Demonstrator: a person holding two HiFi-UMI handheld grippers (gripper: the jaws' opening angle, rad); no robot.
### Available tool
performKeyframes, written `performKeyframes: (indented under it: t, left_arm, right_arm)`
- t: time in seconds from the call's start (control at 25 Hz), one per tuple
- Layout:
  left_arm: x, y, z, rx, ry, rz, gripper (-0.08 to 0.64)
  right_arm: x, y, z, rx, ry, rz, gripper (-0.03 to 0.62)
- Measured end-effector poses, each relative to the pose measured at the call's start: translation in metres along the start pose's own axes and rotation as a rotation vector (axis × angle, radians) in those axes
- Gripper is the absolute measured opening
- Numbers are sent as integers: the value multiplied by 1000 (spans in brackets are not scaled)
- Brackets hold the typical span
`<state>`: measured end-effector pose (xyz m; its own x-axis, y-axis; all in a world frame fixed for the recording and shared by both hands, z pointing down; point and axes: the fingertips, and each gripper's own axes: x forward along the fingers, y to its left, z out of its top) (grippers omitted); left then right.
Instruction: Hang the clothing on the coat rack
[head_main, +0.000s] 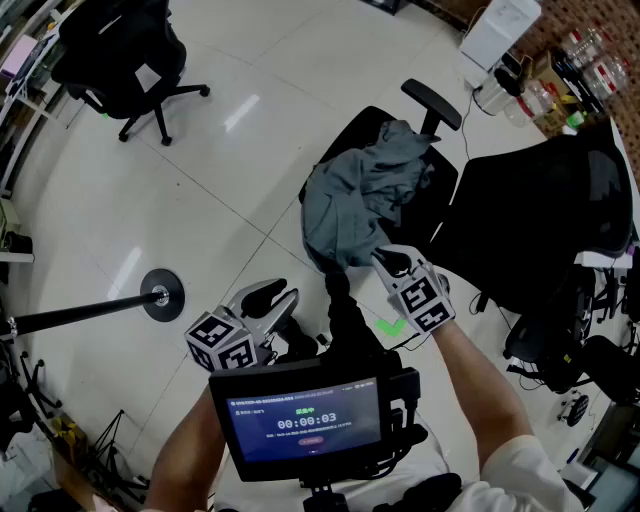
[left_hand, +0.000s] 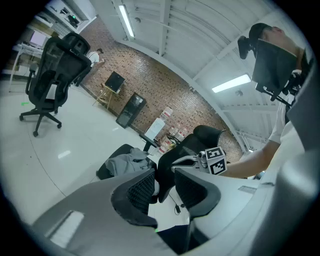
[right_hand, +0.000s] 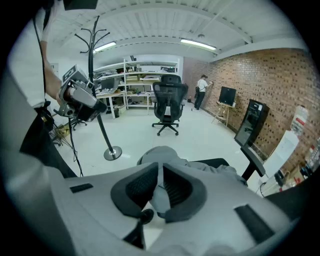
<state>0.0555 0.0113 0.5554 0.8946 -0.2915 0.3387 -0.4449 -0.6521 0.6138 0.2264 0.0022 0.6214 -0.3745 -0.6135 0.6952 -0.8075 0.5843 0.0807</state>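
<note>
Right gripper view: the right gripper (right_hand: 160, 170) has its jaws drawn nearly together, pinching a fold of the grey clothing (right_hand: 160, 152) between the ribbed pads. The rest of the garment lies heaped just beyond the jaws on the seat of a black office chair (right_hand: 210, 162), spilling over the seat's near edge.

In the left gripper view, the left gripper (left_hand: 165, 177) has its jaws partly spread with nothing between the pads. Through the gap show a dark chair back and the right gripper's marker cube. The left gripper is apart from the garment, near the person and to the left of the chair.

The coat rack (right_hand: 102, 127) stands on the glossy white floor (head_main: 250, 130) to the left, well apart from the chair. Its round base sits flat, and the hooks at its top are bare. Between the rack and the chair the floor lies open.

A second black chair (head_main: 545, 215) stands just right of the loaded one, its back close beside the garment. A small screen (head_main: 305, 420) is mounted near the person, below both grippers. Farther off are another office chair (right_hand: 170, 105), shelving (right_hand: 135, 85) along the far side, a brick wall (right_hand: 260, 75) on the right, and a person (right_hand: 202, 90) standing by that wall.
</note>
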Motion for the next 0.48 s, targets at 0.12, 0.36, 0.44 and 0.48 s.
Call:
performKeyframes:
  t: [0.12, 0.36, 0.44, 0.48]
  left_arm:
    - [8, -1, 3, 0, 3, -6, 130]
    - [18, 7, -2, -3, 8, 7, 130]
    - [21, 10, -5, -5, 11, 17, 130]
    - [23, 10, -5, -9, 14, 23, 130]
  right_arm:
    - [12, -5, 1, -60, 19, 4, 179]
    - [40, -8, -8, -255, 105, 2, 179]
    - [49, -11, -12, -309, 128, -4, 179]
    - [52, -12, -15, -331, 138, -7, 179]
